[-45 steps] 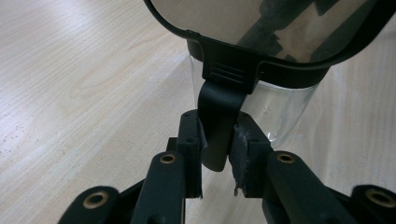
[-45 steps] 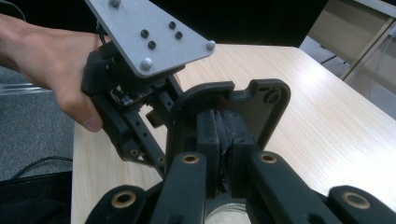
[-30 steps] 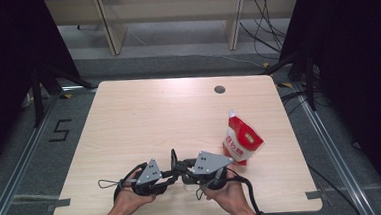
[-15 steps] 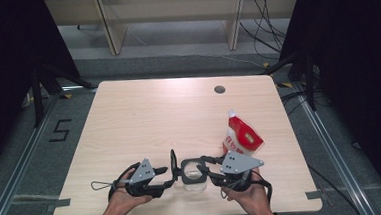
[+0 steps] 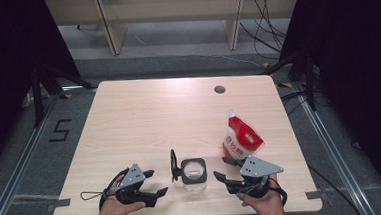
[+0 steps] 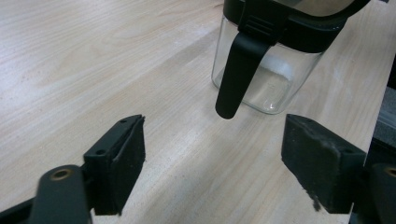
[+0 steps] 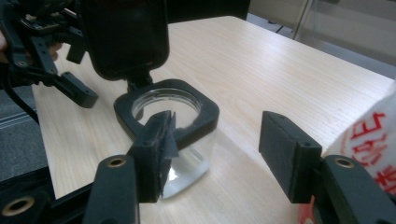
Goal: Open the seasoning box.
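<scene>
- The glass jar [image 5: 193,173], lid [image 5: 173,164] flipped up, stands on the table [image 5: 144,120], near its front edge.
- Your left gripper [image 5: 153,186], left of the jar, has just been opening; nothing between its jaws.
- Your right gripper [image 5: 221,169], right of the jar, likewise released, empty.
- The red-and-white pouch [image 5: 241,139] stands right of the jar.

jar [image 6: 268,70]: top cut off by edge | pouch [image 7: 369,140]: cut off at right, blurred

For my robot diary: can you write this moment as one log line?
left gripper: open, just opening | right gripper: open, just opening | glass jar: lid up, between them | refill pouch: upright
</scene>
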